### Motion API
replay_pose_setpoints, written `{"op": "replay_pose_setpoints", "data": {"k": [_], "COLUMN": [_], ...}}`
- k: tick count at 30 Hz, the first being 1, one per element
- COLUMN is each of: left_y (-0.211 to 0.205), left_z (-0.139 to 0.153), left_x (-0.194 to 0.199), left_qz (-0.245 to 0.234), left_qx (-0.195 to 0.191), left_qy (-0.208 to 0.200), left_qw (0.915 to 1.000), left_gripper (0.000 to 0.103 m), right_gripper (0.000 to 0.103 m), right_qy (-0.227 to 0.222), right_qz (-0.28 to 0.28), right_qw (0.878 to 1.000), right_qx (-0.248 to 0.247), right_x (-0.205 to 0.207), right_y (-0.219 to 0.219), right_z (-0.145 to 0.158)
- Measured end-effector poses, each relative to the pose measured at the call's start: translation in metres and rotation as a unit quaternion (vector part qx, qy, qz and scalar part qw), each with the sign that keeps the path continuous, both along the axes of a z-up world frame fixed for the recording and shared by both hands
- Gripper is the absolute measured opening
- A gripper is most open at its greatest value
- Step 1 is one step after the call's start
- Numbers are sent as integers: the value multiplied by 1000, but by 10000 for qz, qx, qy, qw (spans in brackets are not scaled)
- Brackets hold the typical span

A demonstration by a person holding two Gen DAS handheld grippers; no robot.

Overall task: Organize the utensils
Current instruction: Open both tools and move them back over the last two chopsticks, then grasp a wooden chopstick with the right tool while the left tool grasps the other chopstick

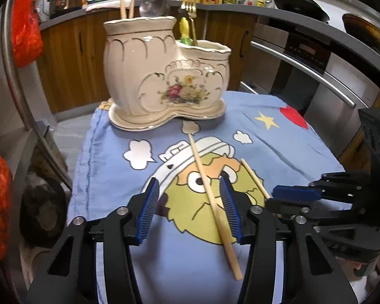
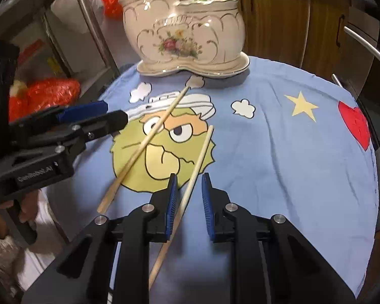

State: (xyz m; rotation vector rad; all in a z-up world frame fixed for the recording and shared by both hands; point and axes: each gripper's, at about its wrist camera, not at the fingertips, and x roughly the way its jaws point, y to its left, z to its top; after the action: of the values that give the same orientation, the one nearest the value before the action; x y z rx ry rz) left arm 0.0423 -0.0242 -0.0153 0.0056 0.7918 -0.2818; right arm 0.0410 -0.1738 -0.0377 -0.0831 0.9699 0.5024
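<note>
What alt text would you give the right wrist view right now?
The right gripper straddles one wooden chopstick lying on a blue cartoon-print cloth, its jaws not visibly pressing it. The left gripper reaches in beside a second chopstick; a cream floral utensil holder stands behind.

Both tools low and tilted down, jaws partly open

We hold the left tool (image 1: 190, 207) angled down over the counter, its blue pads (image 1: 148, 211) well apart with a gap on both sides of what lies between them. We hold the right tool (image 2: 188, 202) tilted down more steeply, its pads (image 2: 207, 204) much closer together yet not pressing. In the right wrist view the left tool reaches in from the left edge, with part of our hand (image 2: 2, 217) on its grip; in the left wrist view the right tool comes in from the right.
</note>
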Motion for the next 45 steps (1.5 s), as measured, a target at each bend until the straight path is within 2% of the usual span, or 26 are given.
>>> {"op": "replay_pose_setpoints", "data": {"k": [5, 9, 14, 18, 20, 23, 24, 25, 32, 36, 40, 45], "left_y": [-4, -5, -18, -32, -39, -51, -54, -55, -59, -59, -54, -37], "left_z": [-6, -7, -10, -18, -25, -31, -31, -32, -33, -33, -31, -16], "left_x": [3, 3, 2, 8, 14, 15, 16, 17, 18, 12, 8, 0], "left_qz": [-68, -105, -287, -324, -260, -290, -309, -303, -105, -110, -127, 19], "left_qx": [21, -45, 46, 328, 473, 832, 871, 880, 879, 975, 951, 723], "left_qy": [144, 180, 193, 249, 361, 155, 120, 103, 24, -43, -93, -323], "left_qw": [9999, 9998, 9994, 9986, 9979, 9960, 9956, 9956, 9961, 9952, 9953, 9969], "left_gripper": [46, 43, 39, 29, 25, 19, 12, 9, 7, 6, 6, 6], "right_gripper": [8, 5, 5, 5, 5, 5, 5, 5, 5, 5, 5, 5], "right_qy": [-349, -266, -500, -542, -626, -774, -843, -909, -1310, -1493, -1565, -1499], "right_qz": [-33, -255, -546, -661, -819, -1110, -1151, -1181, -1449, -1533, -1530, -1539], "right_qw": [9988, 9993, 9970, 9963, 9942, 9898, 9891, 9883, 9807, 9767, 9756, 9760], "right_qx": [-328, -71, 227, 116, 309, 449, 367, 314, 59, 139, 157, 355], "right_x": [2, 9, 13, 15, 14, 9, 5, 1, -28, -41, -48, -45], "right_y": [7, -2, -14, -15, -20, -23, -21, -21, -27, -32, -32, -32], "right_z": [-3, -3, 10, 11, 17, 29, 34, 39, 81, 99, 105, 102]}}
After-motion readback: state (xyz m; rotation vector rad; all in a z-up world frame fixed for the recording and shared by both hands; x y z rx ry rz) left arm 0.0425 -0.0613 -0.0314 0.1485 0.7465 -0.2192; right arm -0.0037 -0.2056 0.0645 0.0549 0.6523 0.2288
